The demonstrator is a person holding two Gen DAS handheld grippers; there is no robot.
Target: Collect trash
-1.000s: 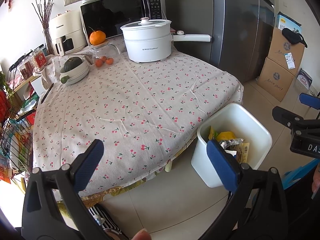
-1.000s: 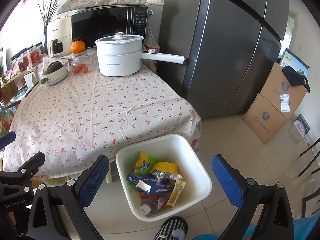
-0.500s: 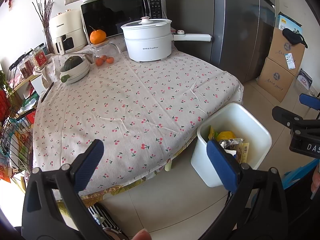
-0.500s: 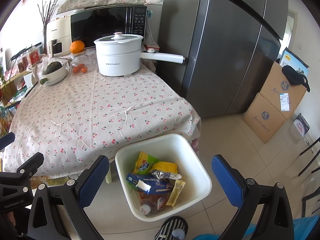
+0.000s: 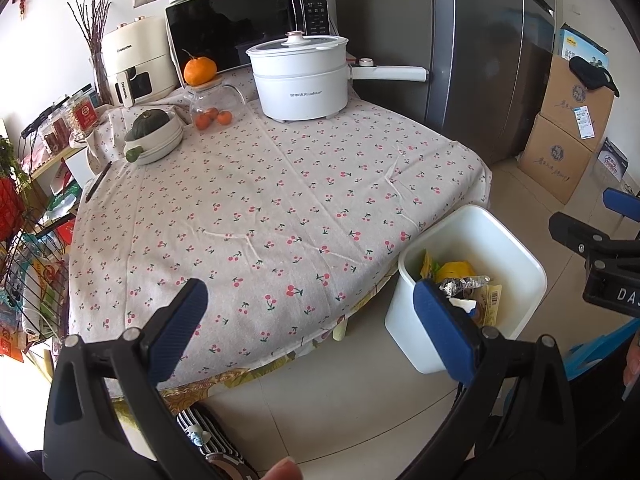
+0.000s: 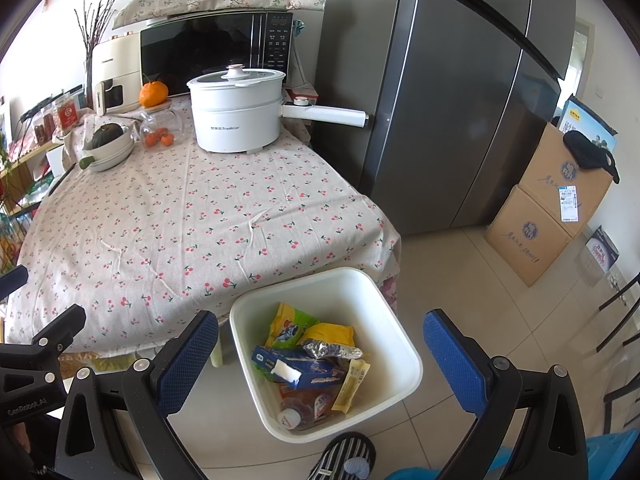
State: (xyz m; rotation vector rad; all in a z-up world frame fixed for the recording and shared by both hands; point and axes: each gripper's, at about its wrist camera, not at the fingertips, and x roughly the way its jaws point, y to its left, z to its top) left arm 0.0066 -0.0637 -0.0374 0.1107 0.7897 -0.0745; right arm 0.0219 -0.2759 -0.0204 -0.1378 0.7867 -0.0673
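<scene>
A white bin (image 6: 404, 344) stands on the tiled floor by the table's near corner. It holds trash: a yellow-green snack bag (image 6: 286, 324), a blue wrapper (image 6: 296, 366), a foil piece (image 6: 330, 349) and a plastic bottle (image 6: 304, 410). The bin also shows in the left wrist view (image 5: 516, 264). My right gripper (image 6: 320, 354) is open and empty, held above the bin. My left gripper (image 5: 310, 326) is open and empty over the table's front edge, left of the bin.
The table has a cherry-print cloth (image 5: 260, 216). At its back stand a white electric pot (image 5: 300, 76), a microwave (image 5: 240, 32), a glass jar with oranges (image 5: 210, 108) and a bowl with a squash (image 5: 154, 136). A fridge (image 6: 452, 100) and cardboard boxes (image 6: 548, 208) stand to the right.
</scene>
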